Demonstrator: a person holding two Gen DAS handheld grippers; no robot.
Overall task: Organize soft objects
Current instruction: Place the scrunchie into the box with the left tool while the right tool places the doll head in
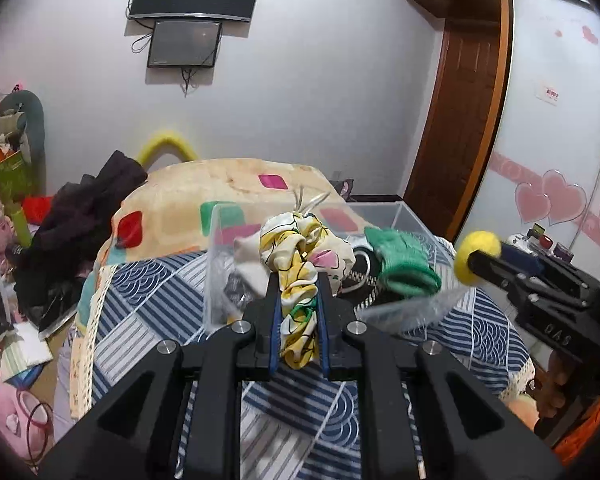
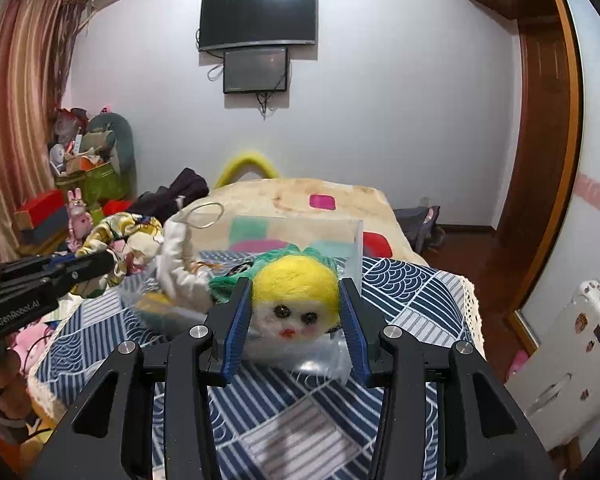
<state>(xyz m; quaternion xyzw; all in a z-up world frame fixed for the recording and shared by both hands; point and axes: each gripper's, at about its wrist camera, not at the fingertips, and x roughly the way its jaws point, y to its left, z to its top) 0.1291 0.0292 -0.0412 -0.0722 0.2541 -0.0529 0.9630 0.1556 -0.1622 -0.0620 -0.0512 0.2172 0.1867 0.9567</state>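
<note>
Blue patterned bedspread [image 2: 400,300] is lying nearest, both grippers hanging over it. Left gripper [image 1: 298,300] is clenching a floral scrunchie [image 1: 300,264]; right gripper [image 2: 294,316] is squeezing a yellow felt doll head [image 2: 294,300]. Clear box [image 1: 400,216] is sitting just beyond, a green glove [image 1: 404,264] draping over its rim.

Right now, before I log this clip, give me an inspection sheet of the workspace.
Surface: bed under a blue patterned cover, with a cream blanket behind.
Job's things: floral scarf, felt toy head, green glove, clear box holding soft items.
Clutter: dark clothes at the bed's left; boxes and toys on the floor.
Grippers: left gripper shut on the scarf; right gripper shut on the toy head.
Cables: loose leads under the wall screens.
Surroundings: curtains, wooden door.
</note>
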